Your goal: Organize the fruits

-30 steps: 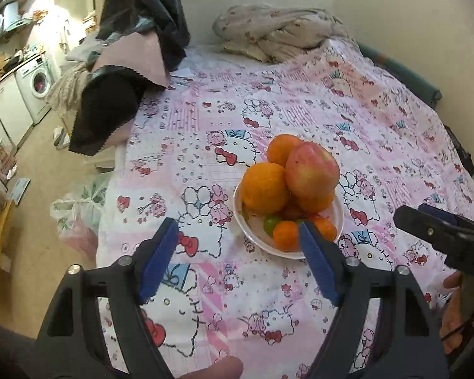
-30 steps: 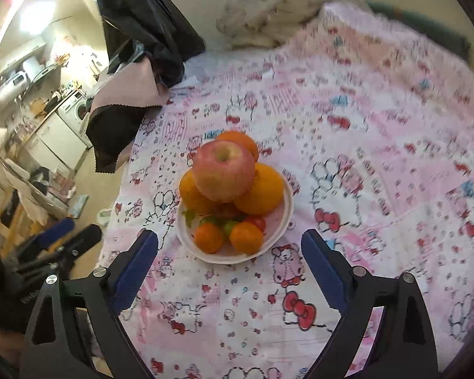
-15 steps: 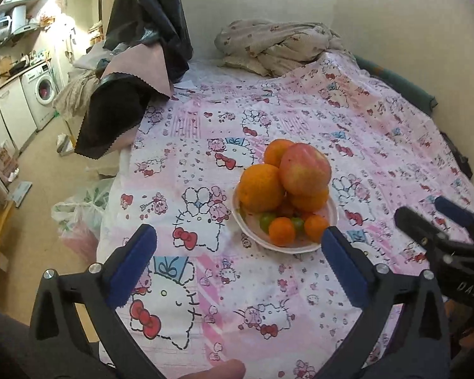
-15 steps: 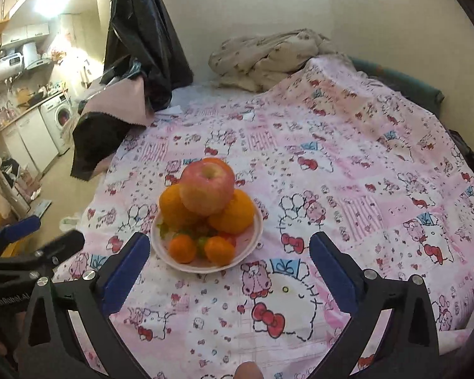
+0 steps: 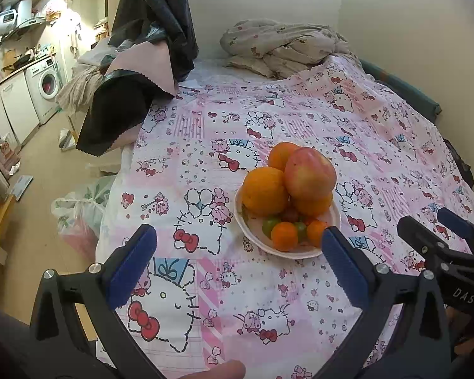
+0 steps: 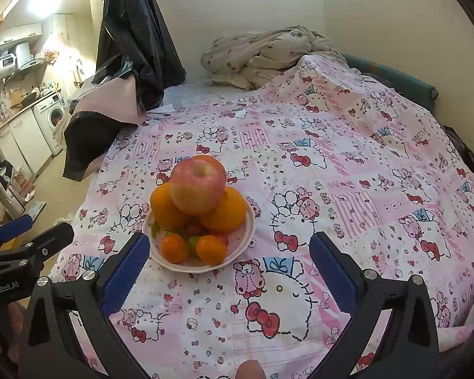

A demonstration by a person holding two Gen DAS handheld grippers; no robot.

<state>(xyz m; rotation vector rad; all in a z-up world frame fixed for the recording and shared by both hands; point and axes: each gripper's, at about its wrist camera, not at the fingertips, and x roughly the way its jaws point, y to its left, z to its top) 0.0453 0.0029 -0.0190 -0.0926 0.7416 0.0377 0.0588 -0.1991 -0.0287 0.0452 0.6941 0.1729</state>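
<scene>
A white bowl (image 5: 303,252) (image 6: 246,237) sits on the pink cartoon-print bedspread, piled with fruit. A red apple (image 5: 310,173) (image 6: 197,184) tops large oranges (image 5: 264,191) (image 6: 226,210); small tangerines (image 5: 284,236) (image 6: 211,249) and green fruits (image 5: 270,225) lie at the front. My left gripper (image 5: 238,254) hovers open just short of the bowl, nothing between its blue pads. My right gripper (image 6: 229,267) is open too, its left pad close beside the bowl's near rim. In each wrist view the other gripper shows at the frame's edge.
A crumpled blanket (image 5: 281,47) (image 6: 262,53) lies at the far end of the bed by the wall. Dark and pink cloths (image 5: 136,72) (image 6: 110,107) hang over the bed's left edge. A plastic bag (image 5: 79,211) sits on the floor at left, kitchen units beyond.
Both grippers' jaws have spread wider than a second ago. The right view has swung up, so the bowl now sits lower and further left in it. The fruit has not moved.
</scene>
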